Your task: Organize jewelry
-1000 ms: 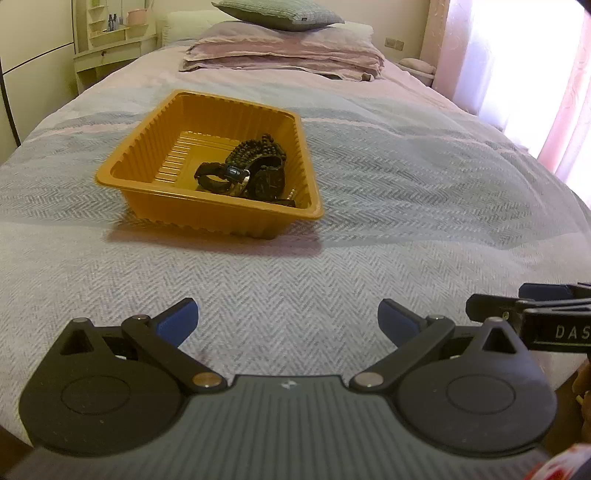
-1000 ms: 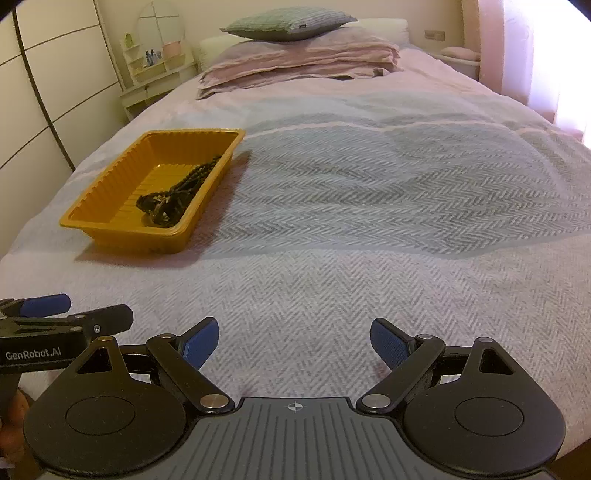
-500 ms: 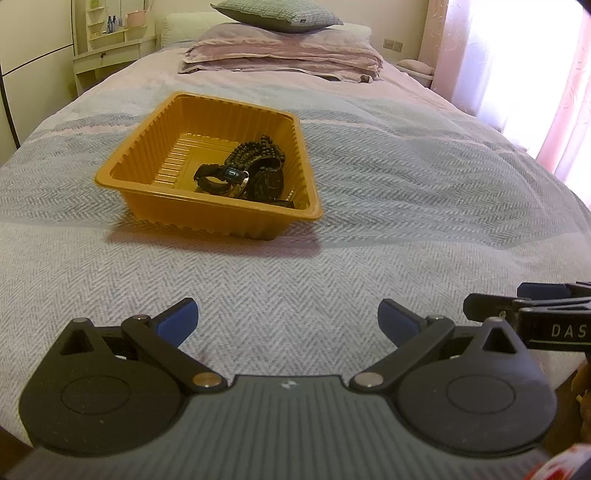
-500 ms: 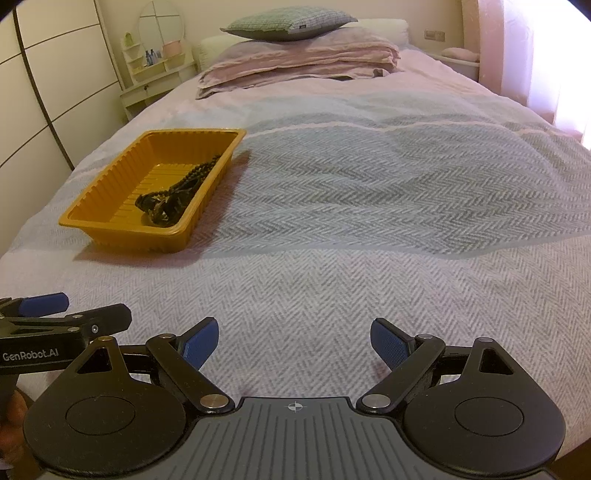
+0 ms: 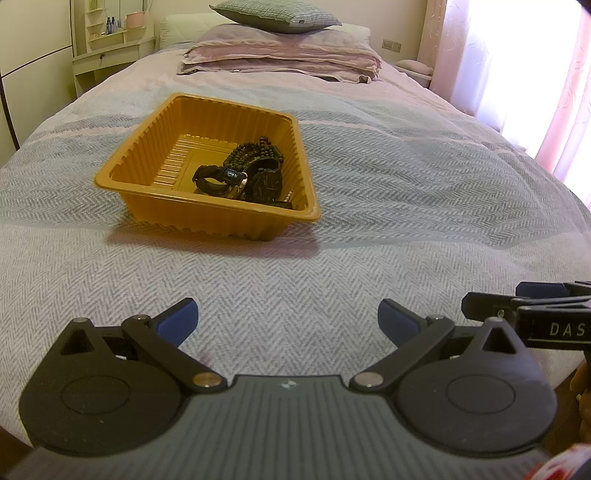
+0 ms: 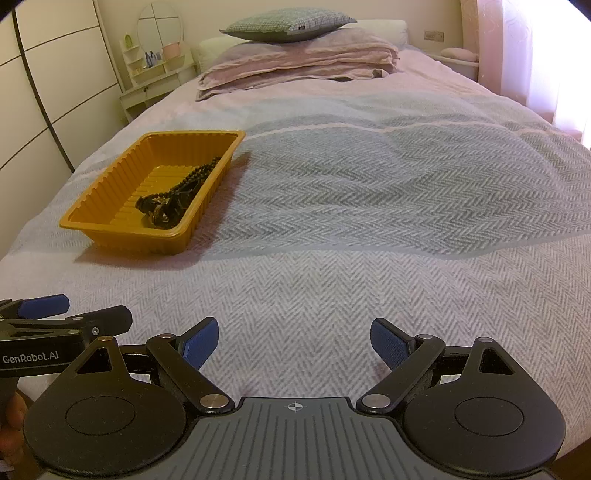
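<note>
Left claw: the left gripper (image 5: pixel 287 320) is spread wide and holds nothing. It hangs low over the near edge of the bed (image 5: pixel 406 177). Its blue fingertips (image 5: pixel 177 319) are well apart.

Right claw: the right gripper (image 6: pixel 294 343) is spread wide too and holds nothing. It is over the near edge of the bed, just beside the left one. Its blue pads (image 6: pixel 388 345) face each other across a big gap.

Tray: an orange tray (image 5: pixel 147 147) with ribbed walls sits on the bed, toward the left edge and about halfway up. It is well apart from both claws.

Jewelry: it all lies inside the tray, bunched in the near right corner. There is a dark bead string (image 5: pixel 255 153), a black watch (image 5: pixel 266 182) with a round face, and a black band (image 5: pixel 218 179) curled beside it. They touch each other. A little more peeks out by the tray's front wall, too small to tell what it is.

Blanket: grey and pale pink with a zigzag weave. It covers the bed.

Pillows: a folded pink quilt (image 6: pixel 303 62) lies at the far end of the bed, with a green checked pillow (image 6: pixel 288 24) on top.

Side of room: a small white shelf (image 6: pixel 159 70) with a round mirror (image 6: pixel 159 23) stands past the left edge of the bed. Pink curtains (image 5: pixel 517 74) hang on the right.
</note>
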A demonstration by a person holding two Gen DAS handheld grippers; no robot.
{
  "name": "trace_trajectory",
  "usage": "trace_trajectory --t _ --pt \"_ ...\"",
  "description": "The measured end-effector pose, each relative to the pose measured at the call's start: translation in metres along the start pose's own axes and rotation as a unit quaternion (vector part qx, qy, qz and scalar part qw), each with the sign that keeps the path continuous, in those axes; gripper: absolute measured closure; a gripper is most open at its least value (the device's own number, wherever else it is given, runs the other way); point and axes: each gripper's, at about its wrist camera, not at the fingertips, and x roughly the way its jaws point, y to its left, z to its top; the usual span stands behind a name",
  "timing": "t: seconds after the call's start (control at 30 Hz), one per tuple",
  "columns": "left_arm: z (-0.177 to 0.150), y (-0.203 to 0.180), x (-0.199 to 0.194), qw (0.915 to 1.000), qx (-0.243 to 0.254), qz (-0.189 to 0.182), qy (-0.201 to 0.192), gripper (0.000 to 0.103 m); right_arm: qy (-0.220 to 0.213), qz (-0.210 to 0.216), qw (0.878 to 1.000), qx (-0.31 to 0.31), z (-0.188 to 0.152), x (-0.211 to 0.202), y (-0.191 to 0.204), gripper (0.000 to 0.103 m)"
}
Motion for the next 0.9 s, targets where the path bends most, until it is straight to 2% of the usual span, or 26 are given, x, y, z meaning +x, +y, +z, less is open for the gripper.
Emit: trace_trajectory --t 0.9 --pt "0.0020 0.0012 -0.0025 1.0000 0.001 0.000 -0.003 0.000 -0.003 0.000 1.000 -0.006 0.0023 -0.0029 0.0034 0.014"
